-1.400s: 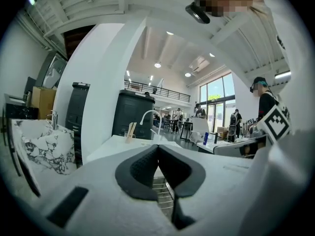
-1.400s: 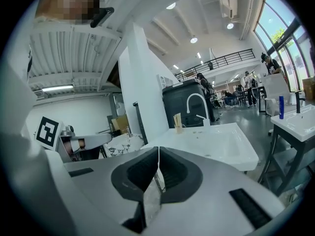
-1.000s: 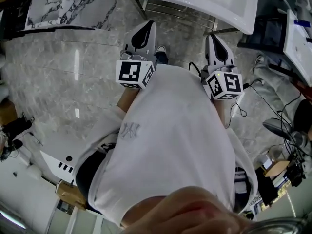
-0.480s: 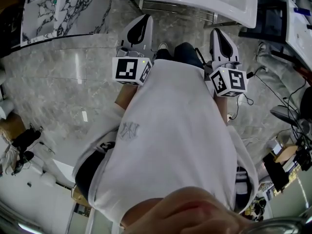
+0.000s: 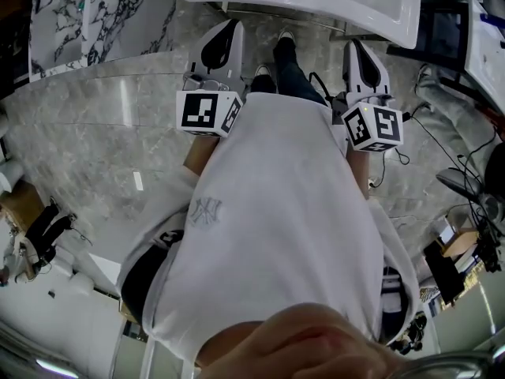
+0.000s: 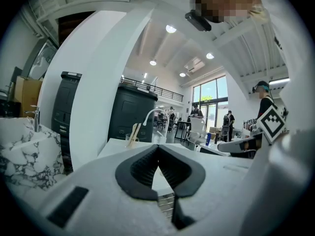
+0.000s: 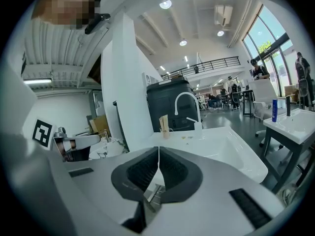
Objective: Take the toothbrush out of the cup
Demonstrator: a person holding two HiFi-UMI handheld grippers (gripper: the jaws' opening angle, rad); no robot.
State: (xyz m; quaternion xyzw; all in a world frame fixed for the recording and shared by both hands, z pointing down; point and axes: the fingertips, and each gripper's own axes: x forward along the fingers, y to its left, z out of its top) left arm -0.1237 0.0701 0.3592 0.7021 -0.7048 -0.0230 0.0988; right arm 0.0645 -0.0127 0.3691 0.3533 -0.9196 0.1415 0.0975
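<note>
Both the left gripper (image 6: 158, 147) and the right gripper (image 7: 158, 148) had their jaws closed and empty. At centre frame, the toothbrush (image 7: 163, 121) stood in the cup (image 7: 165, 131) on the back edge of the white sink (image 7: 236, 154), left of the faucet (image 7: 186, 101).

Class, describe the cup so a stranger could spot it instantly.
Find the nearest white sink. On its back edge, left of the curved white tap, stands a small clear cup. It alone holds a tan toothbrush.

Two claws (image 6: 158, 147) (image 7: 159, 149), one sink (image 7: 231, 154), one cup (image 7: 165, 131)
</note>
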